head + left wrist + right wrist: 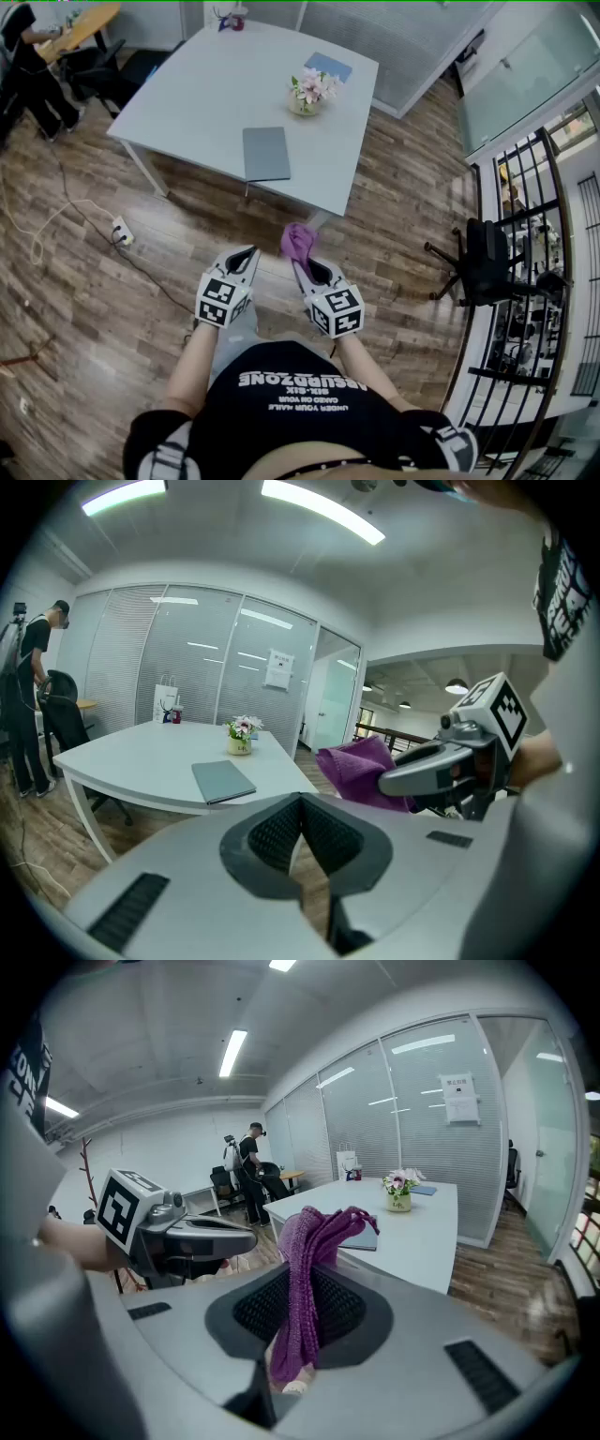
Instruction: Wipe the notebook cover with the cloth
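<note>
Ahead, the white counter [187, 84] carries the grey notebook [266, 153] near its closest edge, its long axis running away from the person. It lies forward and slightly left of the right claw [300, 265], well apart from it. That claw is clamped on the purple cloth [298, 241]. The left claw [249, 255] is pressed together, holding nothing.

The head view looks steeply down from high over the table [206, 84], well off. Both gripper views sit low behind their jaws, facing it level. All share the flowers [309, 92] and, probably, the notebook [266, 153].
</note>
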